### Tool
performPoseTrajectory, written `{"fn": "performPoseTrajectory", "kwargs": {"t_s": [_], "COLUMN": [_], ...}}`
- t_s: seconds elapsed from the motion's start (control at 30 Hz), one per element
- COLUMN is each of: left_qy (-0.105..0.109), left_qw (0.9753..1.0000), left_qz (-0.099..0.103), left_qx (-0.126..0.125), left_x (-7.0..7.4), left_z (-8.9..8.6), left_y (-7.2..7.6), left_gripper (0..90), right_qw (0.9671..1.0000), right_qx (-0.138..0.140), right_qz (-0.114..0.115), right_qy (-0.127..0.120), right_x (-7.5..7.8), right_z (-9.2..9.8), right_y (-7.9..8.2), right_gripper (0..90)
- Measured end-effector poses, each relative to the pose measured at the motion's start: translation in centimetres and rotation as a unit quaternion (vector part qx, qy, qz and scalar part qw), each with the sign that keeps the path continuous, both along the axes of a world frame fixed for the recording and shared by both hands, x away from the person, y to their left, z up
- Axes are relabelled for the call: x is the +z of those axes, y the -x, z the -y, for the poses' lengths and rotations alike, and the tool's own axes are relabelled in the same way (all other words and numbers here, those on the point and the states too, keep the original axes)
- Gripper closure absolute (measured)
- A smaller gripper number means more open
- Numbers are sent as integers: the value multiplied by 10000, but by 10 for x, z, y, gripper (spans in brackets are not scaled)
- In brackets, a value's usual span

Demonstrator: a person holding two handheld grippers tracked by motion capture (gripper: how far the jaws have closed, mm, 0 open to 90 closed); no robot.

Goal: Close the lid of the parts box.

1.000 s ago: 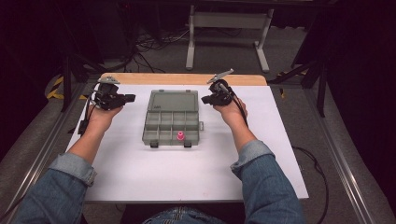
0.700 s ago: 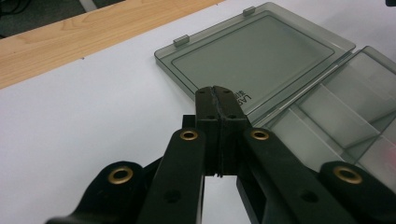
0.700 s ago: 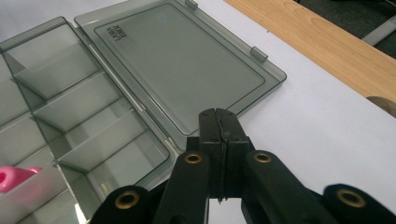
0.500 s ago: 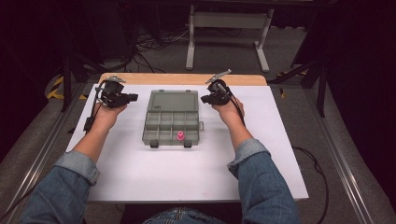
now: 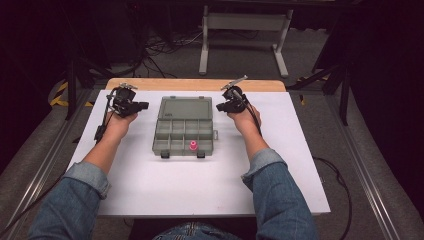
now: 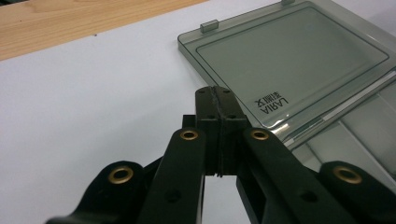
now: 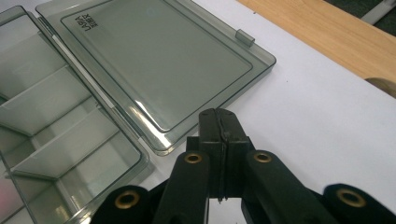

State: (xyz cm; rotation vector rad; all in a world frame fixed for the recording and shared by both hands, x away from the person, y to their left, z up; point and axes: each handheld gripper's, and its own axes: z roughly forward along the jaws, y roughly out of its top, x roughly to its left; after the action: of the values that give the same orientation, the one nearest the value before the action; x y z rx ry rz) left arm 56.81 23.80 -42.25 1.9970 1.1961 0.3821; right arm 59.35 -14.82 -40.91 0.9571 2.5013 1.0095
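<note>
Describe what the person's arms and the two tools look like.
Both forearms wear blue denim sleeves with cuffs rolled back. The left tool and right tool are black, with brass-coloured rivets on their linkages. A black cable trails from the left one.

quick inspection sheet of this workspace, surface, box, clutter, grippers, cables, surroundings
surface: white sheet over a wooden tabletop, whose wood shows along the far edge
job's things: grey compartment box lies open, its lid folded flat on the far side; a small pink piece sits in a near-row compartment
clutter: nothing seen
grippers: left gripper and right gripper flank the lid, apart from it, jaws closed on nothing
cables: a black cable trails from the left gripper; loose cables on the floor beyond the table
surroundings: dark room, white metal stand behind the table, metal rails along the floor at the sides
</note>
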Motion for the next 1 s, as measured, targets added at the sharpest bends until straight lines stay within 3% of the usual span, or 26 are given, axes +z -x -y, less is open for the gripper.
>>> {"fn": "performPoseTrajectory", "kwargs": {"t_s": [0.7, 1.0], "left_qy": [27, -74], "left_qw": [9987, 9983], "left_qz": [-501, -572], "left_qx": [-43, -127], "left_x": [-19, -27], "left_z": [11, 17], "left_y": [-9, -11], "left_gripper": [896, 896], "right_qw": [9984, 9976], "right_qx": [-333, -293], "right_qz": [-455, -577], "right_qy": [27, 227], "right_x": [-26, -34], "right_z": [-10, -14], "right_y": [-6, -8], "right_gripper": [900, 900]}}
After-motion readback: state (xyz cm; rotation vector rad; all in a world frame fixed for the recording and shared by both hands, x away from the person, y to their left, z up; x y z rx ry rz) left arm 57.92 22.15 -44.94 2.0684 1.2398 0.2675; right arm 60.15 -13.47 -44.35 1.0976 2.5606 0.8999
